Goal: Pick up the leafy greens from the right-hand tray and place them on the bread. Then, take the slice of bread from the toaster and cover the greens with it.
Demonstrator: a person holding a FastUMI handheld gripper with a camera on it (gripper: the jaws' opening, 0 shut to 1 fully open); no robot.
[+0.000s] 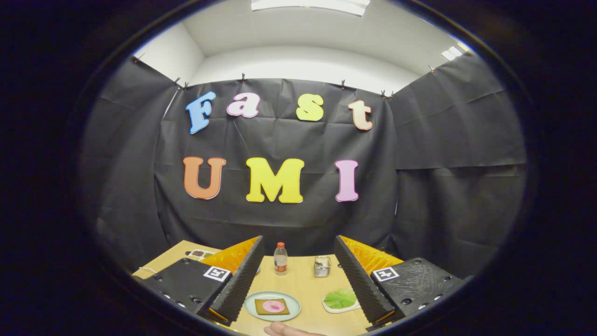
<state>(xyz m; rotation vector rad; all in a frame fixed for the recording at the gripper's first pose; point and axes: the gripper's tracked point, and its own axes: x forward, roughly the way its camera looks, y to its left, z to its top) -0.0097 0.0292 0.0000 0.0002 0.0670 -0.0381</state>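
- The gripper (pixel 298 280) is spread wide, its ridged fingers holding nothing and touching nothing.
- Between the fingers on the wooden table (pixel 303 280) sits a round pale plate (pixel 295 301) with a square bread slice (pixel 261 309) (a pink round piece lies on top).
- The leafy greens (pixel 340 297), crinkled, lie on a white tray (pixel 332 309) just beside the right finger.
- Beyond stand a clear bottle (pixel 280 259) and a small glass jar (pixel 322 266).
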